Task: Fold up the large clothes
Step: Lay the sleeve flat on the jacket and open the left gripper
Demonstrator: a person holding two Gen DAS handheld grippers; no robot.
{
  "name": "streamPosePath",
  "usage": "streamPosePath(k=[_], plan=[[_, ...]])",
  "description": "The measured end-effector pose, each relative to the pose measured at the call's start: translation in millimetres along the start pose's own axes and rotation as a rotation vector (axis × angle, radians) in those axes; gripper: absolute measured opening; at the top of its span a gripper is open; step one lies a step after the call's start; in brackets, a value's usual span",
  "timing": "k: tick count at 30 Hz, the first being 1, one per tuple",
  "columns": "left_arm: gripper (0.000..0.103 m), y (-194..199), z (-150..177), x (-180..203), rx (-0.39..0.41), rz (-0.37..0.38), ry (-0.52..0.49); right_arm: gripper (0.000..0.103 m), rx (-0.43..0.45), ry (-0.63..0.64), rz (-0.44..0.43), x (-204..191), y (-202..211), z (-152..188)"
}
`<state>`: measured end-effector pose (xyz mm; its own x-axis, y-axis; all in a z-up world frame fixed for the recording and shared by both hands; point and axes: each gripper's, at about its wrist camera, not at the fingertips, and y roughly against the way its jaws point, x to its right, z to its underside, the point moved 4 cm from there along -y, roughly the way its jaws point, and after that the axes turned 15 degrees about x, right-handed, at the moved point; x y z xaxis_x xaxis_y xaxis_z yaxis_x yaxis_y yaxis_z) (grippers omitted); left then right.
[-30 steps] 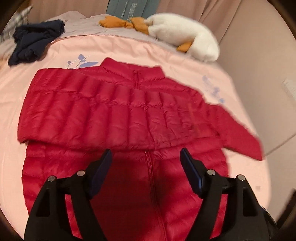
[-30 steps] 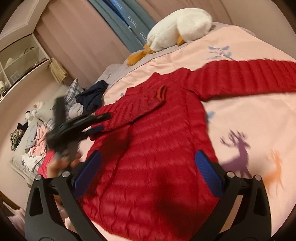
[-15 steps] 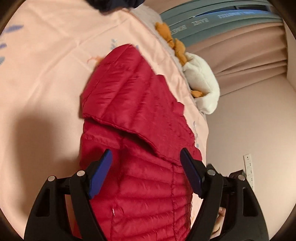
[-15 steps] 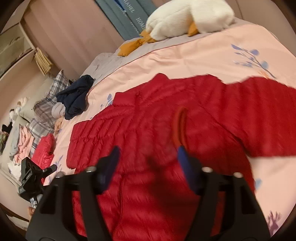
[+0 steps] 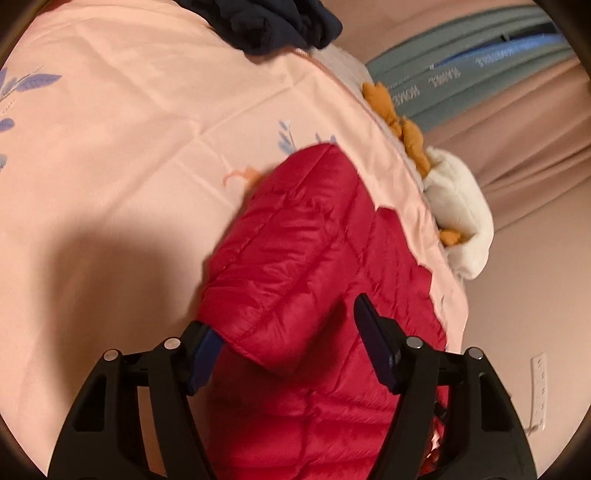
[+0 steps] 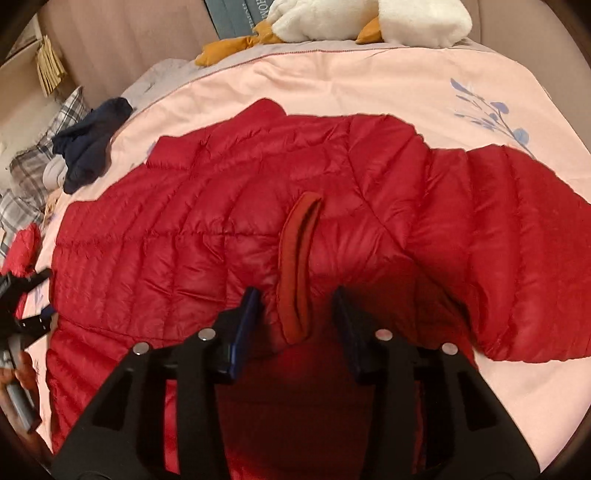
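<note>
Your right gripper is closing now around the knit cuff of the folded-in sleeve; the cuff stands between the pads, which do not look to be pressing on it yet. Your left gripper is closing too, with the folded edge of the red puffer jacket bulging between its pads; whether they already bite I cannot tell, since the cloth hides the left pad's face.

Out from there, the jacket lies spread across the middle of the pink bed cover, collar toward the far edge, the other sleeve reaching out to the right side. A plush goose sits at the far edge and a dark garment near the far-left corner.

This thing looks light, puffy and soft, with a slick shell that will likely slide under your pads. The ribbed cuff is your surest hold; elsewhere, pinch a stitched seam or hem, not a smooth quilted panel.
</note>
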<state>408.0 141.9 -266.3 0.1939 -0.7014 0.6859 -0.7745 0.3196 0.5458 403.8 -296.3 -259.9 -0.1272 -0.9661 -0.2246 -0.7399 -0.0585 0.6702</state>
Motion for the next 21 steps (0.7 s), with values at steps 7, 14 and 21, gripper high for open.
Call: streamPosePath(k=[7, 14, 21], plan=[[0.07, 46.3, -6.6, 18.8, 0.012, -0.12, -0.353, 0.051, 0.147, 0.104, -0.035, -23.5, 38.9, -26.3], [0.071, 20.9, 3.4, 64.9, 0.07, -0.134, -0.589, 0.052, 0.051, 0.162, -0.027, -45.4, -1.9, -12.3], [0.073, -24.5, 36.5, 55.8, -0.049, -0.264, -0.705, 0.06, 0.027, 0.131, -0.023, -39.9, -10.1, -3.6]])
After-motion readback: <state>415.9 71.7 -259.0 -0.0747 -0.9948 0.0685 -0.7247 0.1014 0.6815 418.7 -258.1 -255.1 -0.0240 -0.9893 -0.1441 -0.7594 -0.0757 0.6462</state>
